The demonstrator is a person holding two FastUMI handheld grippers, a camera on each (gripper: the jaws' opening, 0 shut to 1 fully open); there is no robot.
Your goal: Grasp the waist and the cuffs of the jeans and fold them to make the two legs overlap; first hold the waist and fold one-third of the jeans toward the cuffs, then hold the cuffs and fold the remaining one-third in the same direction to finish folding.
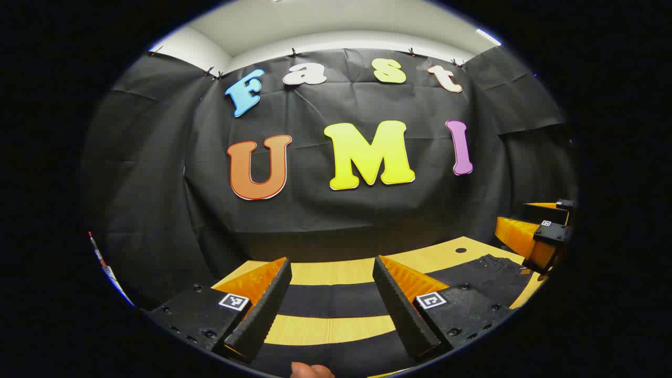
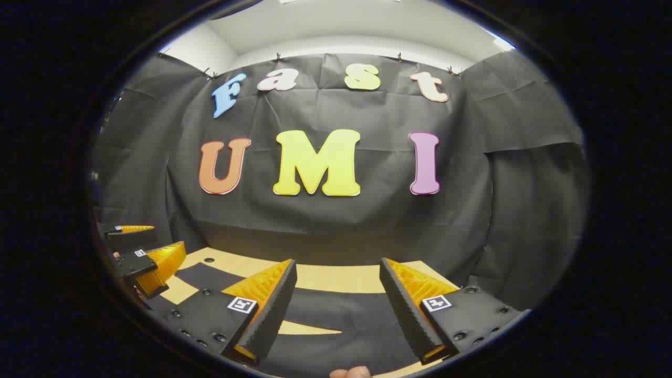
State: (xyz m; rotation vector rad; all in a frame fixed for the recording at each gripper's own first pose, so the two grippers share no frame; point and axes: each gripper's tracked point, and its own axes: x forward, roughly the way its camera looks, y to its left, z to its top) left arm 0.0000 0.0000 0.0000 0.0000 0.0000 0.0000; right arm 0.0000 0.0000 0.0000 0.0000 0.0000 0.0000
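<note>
Dark jeans (image 1: 331, 300) lie flat on the wooden table (image 1: 336, 273), with the two legs running side by side as dark bands across the left gripper view. The waist end (image 1: 491, 270) is to the right. My left gripper (image 1: 332, 265) is open, held just above the legs with nothing between its fingers. My right gripper (image 1: 541, 231) shows at the far right near the waist, its fingers apart. In the right gripper view the jeans (image 2: 341, 310) lie under my right gripper (image 2: 338, 262), which is open and empty. The left gripper (image 2: 142, 252) shows at the left edge.
The table (image 2: 336, 278) ends at the black cloth wall (image 1: 336, 226) just behind the jeans. A small round hole (image 1: 461, 250) sits in the tabletop near the waist. A thumb tip (image 1: 310, 370) shows at the bottom edge.
</note>
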